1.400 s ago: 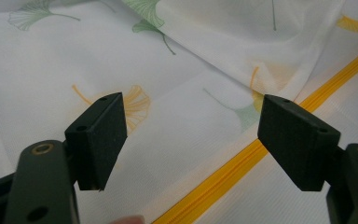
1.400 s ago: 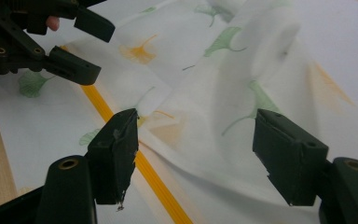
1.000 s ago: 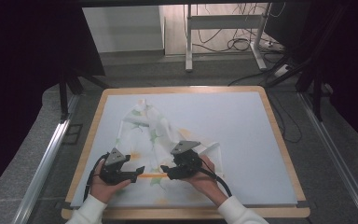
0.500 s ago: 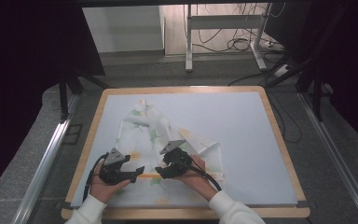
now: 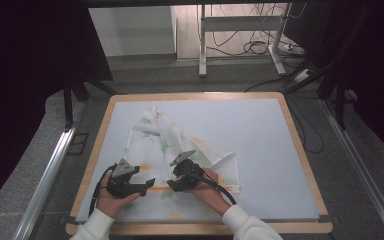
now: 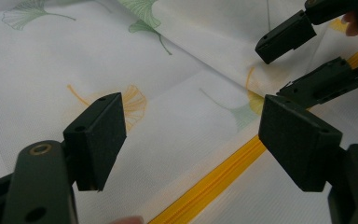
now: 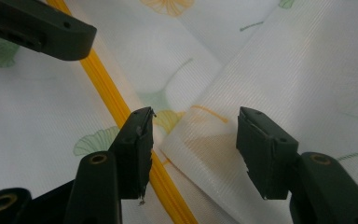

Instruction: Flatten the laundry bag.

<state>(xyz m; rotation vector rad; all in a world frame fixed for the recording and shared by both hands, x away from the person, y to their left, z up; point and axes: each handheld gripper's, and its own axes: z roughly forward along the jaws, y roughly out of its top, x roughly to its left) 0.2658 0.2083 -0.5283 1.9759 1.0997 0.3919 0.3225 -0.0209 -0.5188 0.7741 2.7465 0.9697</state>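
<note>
A white cloth (image 5: pixel 180 142) printed with ginkgo leaves lies crumpled on the table's left half. A yellow zipper (image 6: pixel 214 179) runs along it. My left gripper (image 5: pixel 147 186) hovers low over the cloth near the front edge, jaws wide apart (image 6: pixel 193 126), nothing between them but flat fabric. My right gripper (image 5: pixel 172 184) faces it a short way off and appears as two black jaws (image 6: pixel 277 70) in the left gripper view. Its jaws (image 7: pixel 196 123) have just been closing and straddle a folded corner of the cloth (image 7: pixel 205 144) beside the zipper (image 7: pixel 107 88), pads not touching it.
The pale blue table top (image 5: pixel 265 140) has a wooden rim (image 5: pixel 300 150); its right half is bare. Beyond the far edge are desk legs (image 5: pixel 202 40) and floor cables (image 5: pixel 260 47). Dark curtains stand on both sides.
My right hand has moved left and a little down, so its gripper now sits close to the left gripper's tips. The left hand and the cloth have stayed put.
</note>
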